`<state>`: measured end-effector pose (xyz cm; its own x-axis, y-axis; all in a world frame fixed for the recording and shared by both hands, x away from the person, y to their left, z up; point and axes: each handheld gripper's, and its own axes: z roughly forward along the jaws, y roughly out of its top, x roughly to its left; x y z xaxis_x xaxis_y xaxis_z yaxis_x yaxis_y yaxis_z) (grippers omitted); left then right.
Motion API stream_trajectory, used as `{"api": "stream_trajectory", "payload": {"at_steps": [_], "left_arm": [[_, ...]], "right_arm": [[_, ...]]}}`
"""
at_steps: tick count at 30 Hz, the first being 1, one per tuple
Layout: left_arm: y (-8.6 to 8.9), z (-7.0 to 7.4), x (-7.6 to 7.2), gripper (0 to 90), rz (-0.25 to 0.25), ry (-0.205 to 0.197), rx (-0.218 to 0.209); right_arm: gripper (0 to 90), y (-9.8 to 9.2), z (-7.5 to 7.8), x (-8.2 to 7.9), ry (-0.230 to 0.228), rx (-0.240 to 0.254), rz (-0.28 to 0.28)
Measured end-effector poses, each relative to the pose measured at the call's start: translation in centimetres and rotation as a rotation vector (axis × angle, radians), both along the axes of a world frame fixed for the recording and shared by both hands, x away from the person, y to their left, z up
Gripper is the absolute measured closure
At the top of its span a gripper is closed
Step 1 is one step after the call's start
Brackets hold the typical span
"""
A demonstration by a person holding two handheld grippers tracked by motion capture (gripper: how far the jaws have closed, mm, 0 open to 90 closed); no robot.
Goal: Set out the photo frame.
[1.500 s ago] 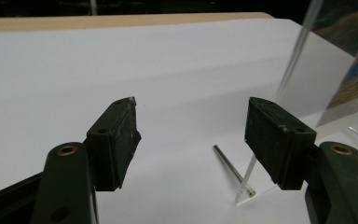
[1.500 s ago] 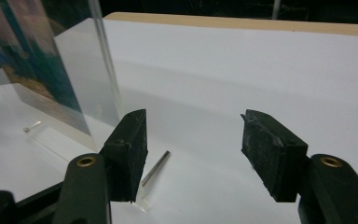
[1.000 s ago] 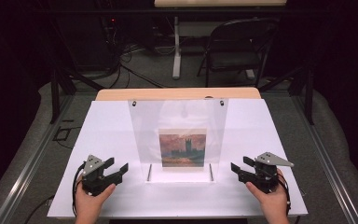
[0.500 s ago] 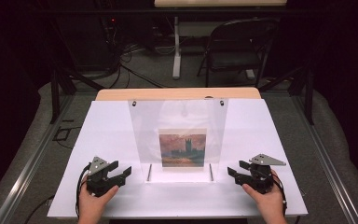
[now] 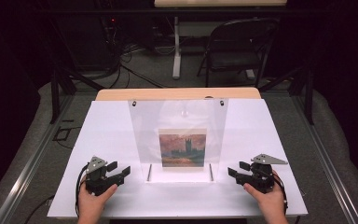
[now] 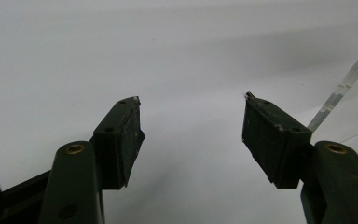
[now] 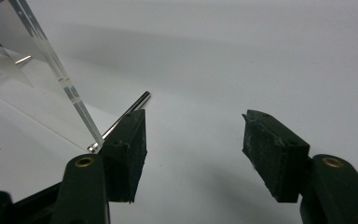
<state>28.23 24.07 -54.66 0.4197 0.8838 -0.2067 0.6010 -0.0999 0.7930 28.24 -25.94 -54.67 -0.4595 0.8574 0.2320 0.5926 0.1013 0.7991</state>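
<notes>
A clear acrylic picture frame [image 5: 179, 130] stands tilted on the white table [image 5: 112, 126], holding a small painting print [image 5: 182, 147] of a tower at sunset. Two metal rods [image 5: 149, 172] prop its foot. My left gripper [image 5: 119, 170] rests on the table left of the frame, open and empty; its jaws [image 6: 193, 121] gape over bare white surface, with the frame's edge [image 6: 340, 86] at the right. My right gripper [image 5: 237, 169] sits right of the frame, open with nothing between its pads [image 7: 193, 135]; the acrylic edge [image 7: 56, 70] and a rod [image 7: 126, 116] lie beside its left pad.
A wooden strip [image 5: 177, 93] borders the table's far edge. Beyond it stand a black folding chair [image 5: 235, 46], cables on the floor and a table leg [image 5: 176, 46]. White surface lies open on both sides of the frame.
Both hands shifted slightly inward toward the frame's lower corners; the jaws look unchanged and the frame has not moved.
</notes>
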Motion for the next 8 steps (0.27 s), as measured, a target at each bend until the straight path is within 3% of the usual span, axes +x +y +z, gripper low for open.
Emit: {"api": "stream_trajectory", "payload": {"at_steps": [8], "left_arm": [[0.04, -0.03, 0.11, 36.2, 0.003, 0.010, -0.006]], "right_arm": [[34.1, -0.14, -0.22, 0.06, 0.027, 0.006, -0.008]]}}
